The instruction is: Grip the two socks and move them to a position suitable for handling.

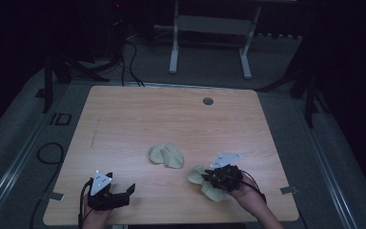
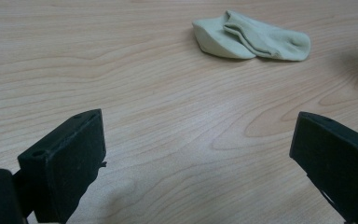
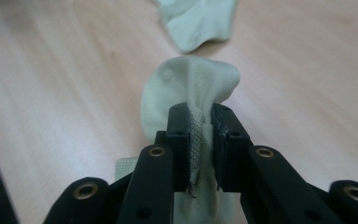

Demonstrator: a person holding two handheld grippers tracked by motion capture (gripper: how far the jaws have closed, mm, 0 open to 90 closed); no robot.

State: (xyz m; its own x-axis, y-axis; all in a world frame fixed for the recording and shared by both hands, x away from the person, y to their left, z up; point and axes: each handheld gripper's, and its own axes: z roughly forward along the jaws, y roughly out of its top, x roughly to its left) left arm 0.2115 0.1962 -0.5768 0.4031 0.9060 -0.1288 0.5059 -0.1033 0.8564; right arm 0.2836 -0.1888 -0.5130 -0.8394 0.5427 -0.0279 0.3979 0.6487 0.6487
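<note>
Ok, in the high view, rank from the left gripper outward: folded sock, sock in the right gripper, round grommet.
1. Folded sock, mid-table, up and right of the left gripper.
2. Held sock, near edge, pinched by the right gripper.
3. Round grommet, far side of the table.

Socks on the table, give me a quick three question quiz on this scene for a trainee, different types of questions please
1. True or false: the right gripper is shut on a pale green sock.
2. Multiple choice: in the left gripper view, the jaws of the left gripper are A) clamped on a sock, B) open over bare wooden table, C) holding a cable.
3. Fill in: the folded sock lies near the table's middle, touched by ____ gripper.

Key: 1 true; 2 B; 3 neither.
</note>
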